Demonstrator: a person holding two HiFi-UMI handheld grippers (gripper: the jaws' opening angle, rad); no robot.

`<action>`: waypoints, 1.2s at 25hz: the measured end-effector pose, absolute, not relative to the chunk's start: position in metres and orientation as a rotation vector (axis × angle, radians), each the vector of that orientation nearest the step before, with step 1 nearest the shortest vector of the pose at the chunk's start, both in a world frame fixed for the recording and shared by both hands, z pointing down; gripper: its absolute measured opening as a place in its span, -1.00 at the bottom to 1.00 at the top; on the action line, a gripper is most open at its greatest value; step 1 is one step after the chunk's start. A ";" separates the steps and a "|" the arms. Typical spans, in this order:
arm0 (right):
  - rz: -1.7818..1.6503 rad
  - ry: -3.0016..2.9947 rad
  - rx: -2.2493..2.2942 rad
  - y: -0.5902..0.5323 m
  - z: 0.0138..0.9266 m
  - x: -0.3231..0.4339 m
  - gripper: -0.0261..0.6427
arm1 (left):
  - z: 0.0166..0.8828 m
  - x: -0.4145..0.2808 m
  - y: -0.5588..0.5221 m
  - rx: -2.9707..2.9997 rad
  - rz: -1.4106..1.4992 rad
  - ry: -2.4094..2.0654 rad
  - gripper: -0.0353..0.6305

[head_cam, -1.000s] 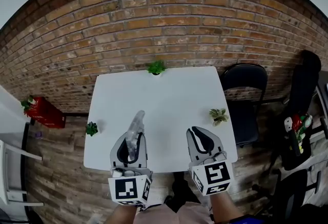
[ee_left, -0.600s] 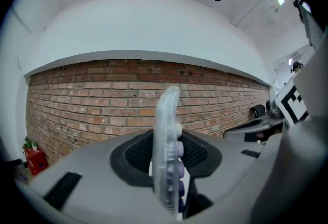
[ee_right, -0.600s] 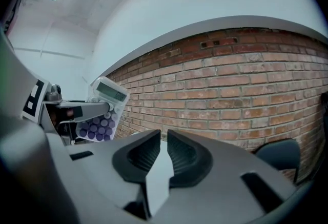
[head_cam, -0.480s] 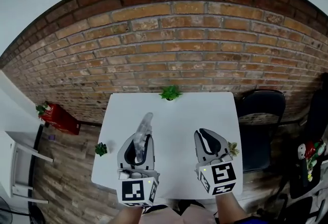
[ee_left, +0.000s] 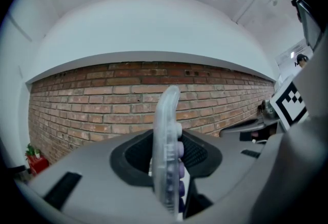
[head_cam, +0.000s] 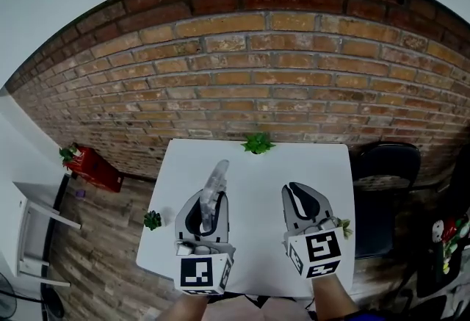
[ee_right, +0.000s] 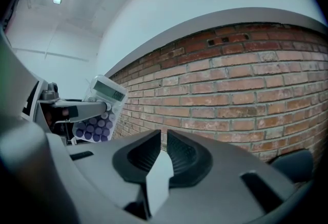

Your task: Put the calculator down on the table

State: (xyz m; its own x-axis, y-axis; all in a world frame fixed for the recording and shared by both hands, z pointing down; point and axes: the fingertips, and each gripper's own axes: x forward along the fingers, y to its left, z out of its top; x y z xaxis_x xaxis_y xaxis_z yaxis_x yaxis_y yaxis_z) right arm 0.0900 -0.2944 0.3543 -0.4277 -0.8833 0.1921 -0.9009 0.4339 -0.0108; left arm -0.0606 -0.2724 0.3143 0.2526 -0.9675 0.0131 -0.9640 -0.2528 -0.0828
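Note:
A clear plastic calculator (head_cam: 214, 189) with purple keys stands on edge between the jaws of my left gripper (head_cam: 205, 203), which is shut on it above the white table (head_cam: 257, 169). In the left gripper view the calculator (ee_left: 167, 146) rises edge-on between the black pads, keys to the right. In the right gripper view the calculator (ee_right: 100, 108) shows its display and keys at the left, held by the left gripper's fingers (ee_right: 77, 110). My right gripper (head_cam: 302, 196) hovers beside it to the right, its jaws (ee_right: 164, 138) together with nothing in them.
A small potted plant (head_cam: 258, 142) stands at the table's far edge and another (head_cam: 341, 227) at its right edge. A black chair (head_cam: 385, 178) is right of the table. On the wooden floor at the left are a small plant (head_cam: 152, 220), a red box (head_cam: 94, 167) and a white shelf (head_cam: 33, 228). A brick wall (head_cam: 242, 77) lies behind.
Both grippers have moved forward over the table towards the brick wall and a little up. The calculator stays gripped on edge in the left gripper; the right stays shut.

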 end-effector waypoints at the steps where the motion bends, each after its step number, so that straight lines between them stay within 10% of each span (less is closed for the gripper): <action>1: 0.170 -2.515 1.585 -0.298 0.356 0.088 -0.80 | 0.321 -0.062 -0.276 -2.454 -0.103 1.887 -0.49; 30: 0.424 -2.251 1.552 -0.333 0.475 0.072 -0.80 | 0.560 -0.085 -0.315 -2.913 -0.560 2.050 -0.49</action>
State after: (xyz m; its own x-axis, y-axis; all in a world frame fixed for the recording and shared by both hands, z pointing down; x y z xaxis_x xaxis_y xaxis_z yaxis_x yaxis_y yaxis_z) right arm 0.0720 -0.3332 0.4748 -0.3234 -0.8247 0.4640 -0.9371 0.3474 -0.0356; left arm -0.0849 -0.3152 0.5598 0.3420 -0.8004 0.4924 -0.9396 -0.2817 0.1946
